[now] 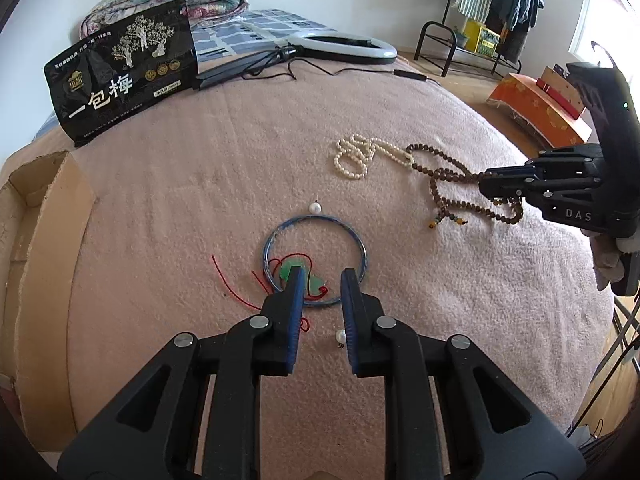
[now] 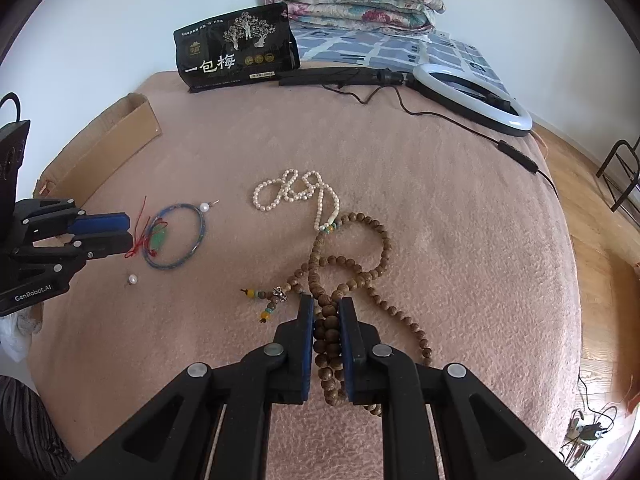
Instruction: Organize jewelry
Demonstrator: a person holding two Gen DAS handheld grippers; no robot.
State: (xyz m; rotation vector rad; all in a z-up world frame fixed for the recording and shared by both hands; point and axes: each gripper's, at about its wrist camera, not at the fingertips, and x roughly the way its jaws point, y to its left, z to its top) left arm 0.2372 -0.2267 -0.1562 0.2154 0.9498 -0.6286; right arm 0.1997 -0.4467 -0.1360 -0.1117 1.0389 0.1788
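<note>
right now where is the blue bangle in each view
Left wrist: blue bangle sits low centre, just beyond the left tongs.
Right wrist: blue bangle lies at left, mid-height, beside the left tongs.
Shared landmark: the pearl necklace, right of the bangle in both.

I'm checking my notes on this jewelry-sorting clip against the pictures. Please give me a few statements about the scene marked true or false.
1. The right claw is shut on the brown bead necklace. True.
2. The left claw grips the blue bangle. False: its fingers stand apart above the bangle, pinching nothing.
3. The green pendant lies inside the bangle's ring. True.
4. The pearl necklace sits in the cardboard box. False: it lies on the pink blanket, meeting the brown beads at one end.
5. Two loose pearls lie near the bangle. True.
</note>
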